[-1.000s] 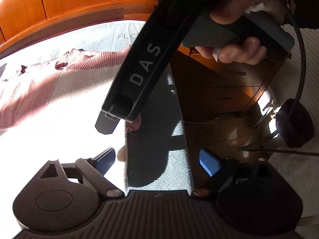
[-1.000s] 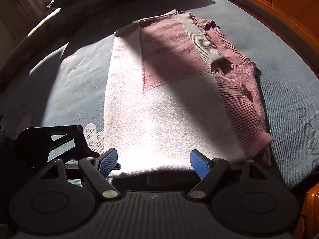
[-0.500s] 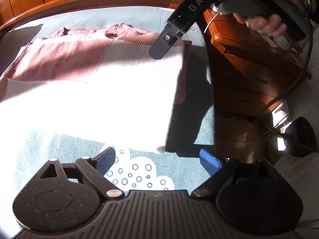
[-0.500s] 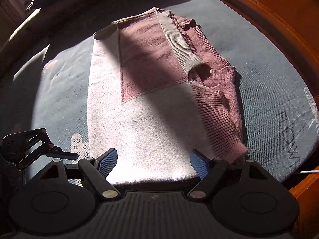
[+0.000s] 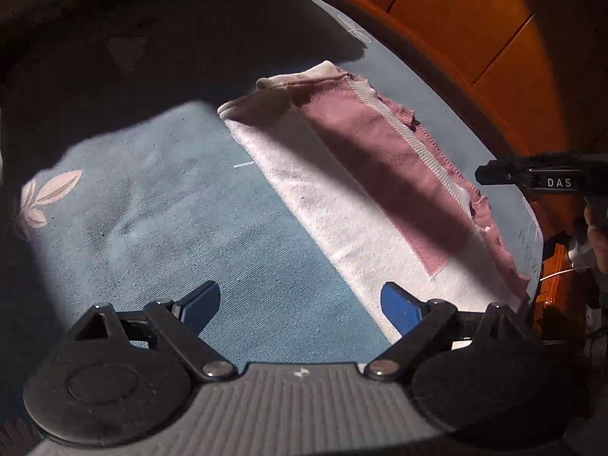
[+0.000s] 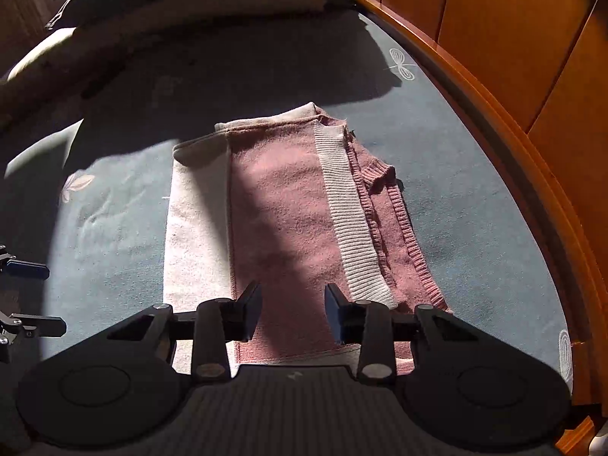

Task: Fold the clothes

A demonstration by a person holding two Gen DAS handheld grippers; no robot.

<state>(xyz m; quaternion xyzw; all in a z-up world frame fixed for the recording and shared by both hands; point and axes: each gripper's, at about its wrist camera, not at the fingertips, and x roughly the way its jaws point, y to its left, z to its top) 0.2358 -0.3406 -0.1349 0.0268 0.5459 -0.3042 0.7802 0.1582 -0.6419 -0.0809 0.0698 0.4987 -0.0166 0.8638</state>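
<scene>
Folded sweater (image 5: 364,205) lies on bedspread (image 5: 190,228) beyond the wide-open left gripper (image 5: 300,304).

Hard sunlight was cast in patches across the bed (image 5: 159,228), and the white half of the folded sweater (image 5: 342,205) was nearly washed out by glare. A broad diagonal shadow was laid over its pink panel in both views. The bed's far end was left dim. Straight lines of the wooden frame (image 6: 494,121) were bent by fisheye distortion; focus was kept sharp.

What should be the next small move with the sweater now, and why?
Probably bring both grippers to the near short edge of the sweater: it lies flat and long on the bed, neither the left gripper nor the closing right gripper holds it.
</scene>
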